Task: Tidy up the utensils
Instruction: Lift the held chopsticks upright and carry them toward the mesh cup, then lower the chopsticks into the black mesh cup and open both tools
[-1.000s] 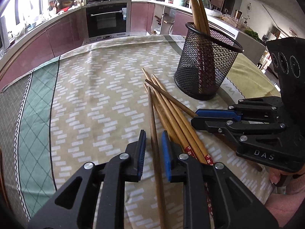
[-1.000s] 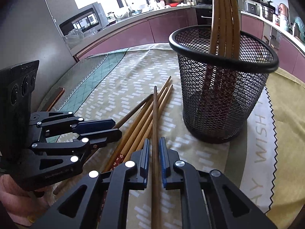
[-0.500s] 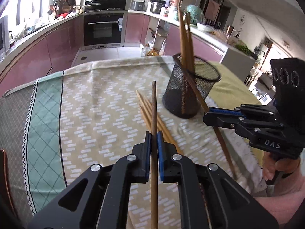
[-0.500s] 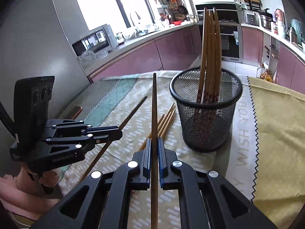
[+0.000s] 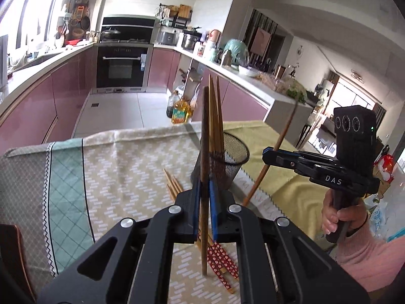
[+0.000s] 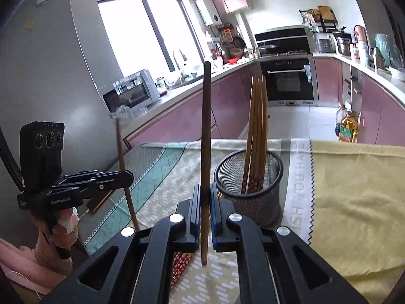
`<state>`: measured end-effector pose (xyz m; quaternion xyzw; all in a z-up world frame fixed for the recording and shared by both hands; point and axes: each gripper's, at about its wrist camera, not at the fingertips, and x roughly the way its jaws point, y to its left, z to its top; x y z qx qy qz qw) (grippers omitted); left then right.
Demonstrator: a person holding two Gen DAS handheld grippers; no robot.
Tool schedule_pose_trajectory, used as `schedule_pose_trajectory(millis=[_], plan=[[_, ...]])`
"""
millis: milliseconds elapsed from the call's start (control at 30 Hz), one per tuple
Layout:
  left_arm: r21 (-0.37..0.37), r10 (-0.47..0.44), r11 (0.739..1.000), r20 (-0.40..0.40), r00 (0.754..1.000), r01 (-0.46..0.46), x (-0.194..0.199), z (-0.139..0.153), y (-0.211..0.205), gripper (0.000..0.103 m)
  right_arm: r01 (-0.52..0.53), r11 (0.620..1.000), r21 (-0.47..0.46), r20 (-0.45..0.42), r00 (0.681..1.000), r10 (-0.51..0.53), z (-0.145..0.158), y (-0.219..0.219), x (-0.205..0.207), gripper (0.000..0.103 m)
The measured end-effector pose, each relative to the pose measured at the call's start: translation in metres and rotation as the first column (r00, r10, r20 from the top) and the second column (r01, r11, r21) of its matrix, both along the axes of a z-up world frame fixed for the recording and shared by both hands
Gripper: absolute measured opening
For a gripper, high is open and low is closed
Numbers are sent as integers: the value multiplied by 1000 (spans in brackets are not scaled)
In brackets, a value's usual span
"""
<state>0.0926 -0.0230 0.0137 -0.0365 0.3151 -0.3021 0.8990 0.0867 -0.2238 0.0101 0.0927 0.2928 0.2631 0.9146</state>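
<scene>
My left gripper (image 5: 203, 209) is shut on a brown chopstick (image 5: 204, 152) and holds it upright, high above the table. My right gripper (image 6: 204, 210) is shut on another brown chopstick (image 6: 205, 136), also upright. A black mesh holder (image 6: 249, 185) stands on the tablecloth with several chopsticks (image 6: 257, 121) in it. It also shows in the left wrist view (image 5: 229, 162). Several loose chopsticks (image 5: 173, 186) lie on the cloth below me, some with red patterned ends (image 5: 222, 261). Each gripper shows in the other's view, the right one (image 5: 270, 153) and the left one (image 6: 124, 177).
A patterned tablecloth (image 5: 121, 167) covers the table, with a yellow cloth (image 6: 354, 190) to the right of the holder. A phone-like object (image 6: 97, 202) lies at the table's left edge. Kitchen counters, an oven (image 5: 122, 68) and oil bottles (image 5: 181, 111) stand beyond the table.
Both grippers closed on one chopstick each from the pile and lifted them well above the table, tilting them from flat to upright.
</scene>
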Motion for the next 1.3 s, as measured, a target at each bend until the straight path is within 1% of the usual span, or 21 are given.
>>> schedule_pose_trajectory(millis=[200, 333, 533, 700, 833, 967, 1067, 1167, 1300], plan=[[-69, 19, 997, 37, 999, -16, 8, 23, 6, 7, 7, 1000, 9, 46, 999, -7, 19, -7, 7, 6], [-111, 23, 994, 64, 998, -15, 17, 39, 3, 7, 19, 1000, -6, 93, 995, -19, 37, -10, 11, 6], [-154, 26, 988, 123, 992, -6, 26, 69, -7, 7, 37, 999, -15, 152, 988, -35, 60, -19, 17, 6], [-164, 31, 986, 176, 984, -2, 32, 88, -19, 7, 59, 998, -6, 188, 980, -57, 73, -28, 25, 6], [-150, 38, 989, 192, 981, -9, 41, 94, -33, 7, 71, 997, -2, 193, 979, -70, 75, -34, 34, 6], [-105, 46, 994, 199, 979, -25, 50, 91, -50, 7, 80, 997, -19, 168, 983, -76, 67, -35, 47, 6], [-63, 25, 998, 176, 984, -14, 57, 81, -61, 7, 72, 997, -35, 125, 990, -67, 55, -33, 56, 6], [-3, -9, 1000, 142, 990, 10, 62, 68, -72, 7, 58, 997, -58, 79, 995, -53, 42, -30, 62, 6], [82, -47, 996, 84, 995, 40, 71, 49, -84, 7, 35, 995, -88, 11, 999, -34, 28, -25, 69, 6]])
